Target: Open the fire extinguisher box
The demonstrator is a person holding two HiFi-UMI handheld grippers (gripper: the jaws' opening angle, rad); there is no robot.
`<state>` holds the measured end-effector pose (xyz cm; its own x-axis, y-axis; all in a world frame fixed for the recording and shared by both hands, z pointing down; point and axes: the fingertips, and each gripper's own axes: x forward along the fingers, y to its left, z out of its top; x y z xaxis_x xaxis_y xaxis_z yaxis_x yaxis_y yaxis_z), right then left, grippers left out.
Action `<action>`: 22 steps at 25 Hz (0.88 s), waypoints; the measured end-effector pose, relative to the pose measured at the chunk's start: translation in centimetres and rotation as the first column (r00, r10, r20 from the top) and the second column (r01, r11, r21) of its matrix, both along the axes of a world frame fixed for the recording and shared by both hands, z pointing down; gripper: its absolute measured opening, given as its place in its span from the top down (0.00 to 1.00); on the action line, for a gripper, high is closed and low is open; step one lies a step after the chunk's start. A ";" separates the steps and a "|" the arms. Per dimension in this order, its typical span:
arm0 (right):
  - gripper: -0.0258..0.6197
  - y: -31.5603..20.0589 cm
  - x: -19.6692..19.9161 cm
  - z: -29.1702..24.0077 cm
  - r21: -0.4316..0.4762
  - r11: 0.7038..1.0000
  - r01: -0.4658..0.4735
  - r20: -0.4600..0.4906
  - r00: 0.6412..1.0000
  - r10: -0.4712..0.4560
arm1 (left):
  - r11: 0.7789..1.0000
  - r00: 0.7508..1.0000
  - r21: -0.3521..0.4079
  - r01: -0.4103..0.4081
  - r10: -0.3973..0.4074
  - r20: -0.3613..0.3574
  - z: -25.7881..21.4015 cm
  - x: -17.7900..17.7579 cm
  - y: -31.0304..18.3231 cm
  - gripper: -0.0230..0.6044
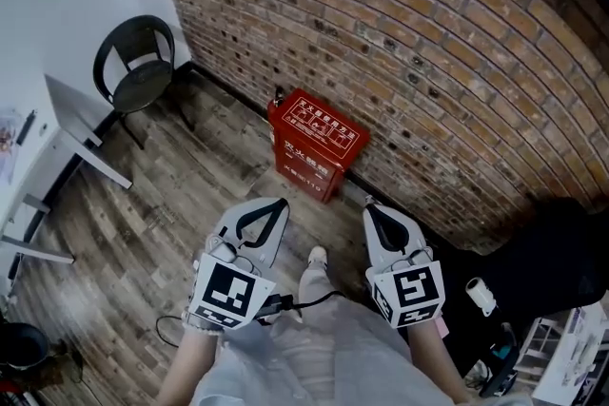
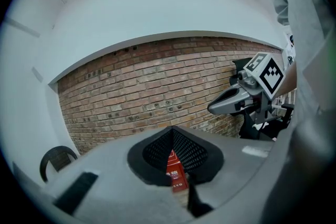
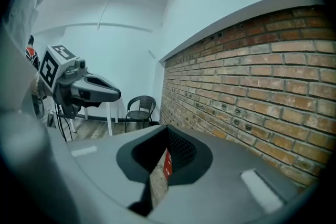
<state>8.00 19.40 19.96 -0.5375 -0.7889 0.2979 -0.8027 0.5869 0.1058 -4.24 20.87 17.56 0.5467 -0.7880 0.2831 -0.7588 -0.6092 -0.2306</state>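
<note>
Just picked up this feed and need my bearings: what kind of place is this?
Probably a plain indoor room, perhaps an office or studio: bare brick wall, wood-plank floor, a black chair, and a red fire extinguisher box against the wall.

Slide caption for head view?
Left tool and right tool, both shut, point at the closed red fire extinguisher box against the brick wall.

white "119" on red box front
</note>
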 end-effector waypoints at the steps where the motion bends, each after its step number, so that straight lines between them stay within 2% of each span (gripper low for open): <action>1: 0.95 -0.9 0.0 0.0 -0.004 1.000 0.006 0.000 1.000 -0.006 | 1.000 1.000 -0.003 0.007 -0.007 -0.002 0.0 -0.1 -0.8 0.97; 15: 0.95 -13.3 1.2 1.4 -0.061 0.995 0.081 0.000 0.997 -0.082 | 0.994 0.995 -0.042 0.099 -0.099 -0.008 0.7 0.5 -12.6 0.97; 22: 0.95 -17.5 1.8 2.1 -0.080 0.990 0.117 0.000 0.993 -0.118 | 0.990 0.992 -0.060 0.128 -0.129 -0.012 1.3 1.5 -16.5 0.97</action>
